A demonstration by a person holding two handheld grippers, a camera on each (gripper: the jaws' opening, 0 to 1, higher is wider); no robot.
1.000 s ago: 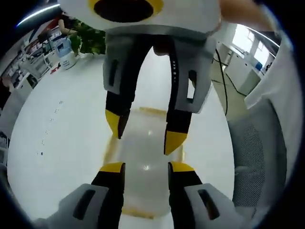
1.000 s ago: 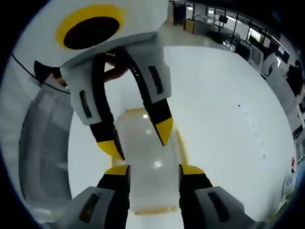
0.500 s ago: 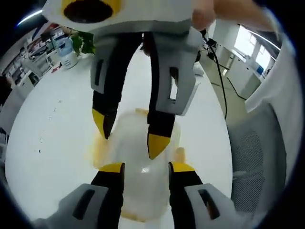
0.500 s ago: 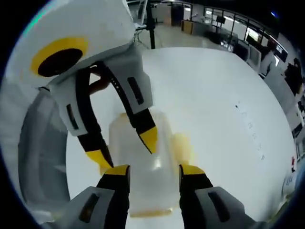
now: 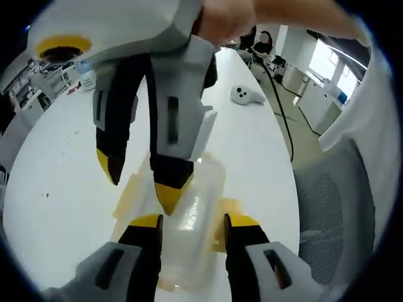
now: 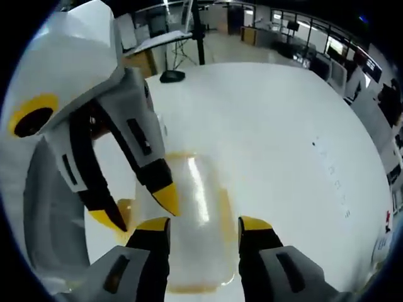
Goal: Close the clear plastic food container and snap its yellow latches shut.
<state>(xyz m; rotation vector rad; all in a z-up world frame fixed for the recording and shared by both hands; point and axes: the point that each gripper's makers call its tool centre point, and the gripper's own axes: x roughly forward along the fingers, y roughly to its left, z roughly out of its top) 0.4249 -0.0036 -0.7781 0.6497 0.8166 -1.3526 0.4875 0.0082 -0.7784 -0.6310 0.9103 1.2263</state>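
Note:
The clear plastic container [image 5: 200,189] lies on the white table [image 5: 56,170] with its lid on. Yellow latches [image 5: 129,196] stick out at its sides. My left gripper [image 5: 194,221] is open just above the container's near end. My right gripper [image 5: 140,182] comes down from above, open, one yellow tip over the lid and the other off its left side. In the right gripper view the container [image 6: 200,189] lies lengthwise ahead of my open right gripper [image 6: 204,225]. There the left gripper [image 6: 137,207] leans in from the left, one tip at the lid's edge by a yellow latch [image 6: 123,206].
A grey mesh chair [image 5: 340,214] stands past the table's edge. A small white device [image 5: 247,94] and a black cable [image 5: 282,119] lie further along the table. A black stand base [image 6: 171,76] sits at the table's far end. A person's hand [image 5: 220,19] holds the right gripper.
Both grippers have tilted and swung apart from facing each other over the lid. Each has slid toward the container's left side in the other's view. The yellow side latches now show flared out.

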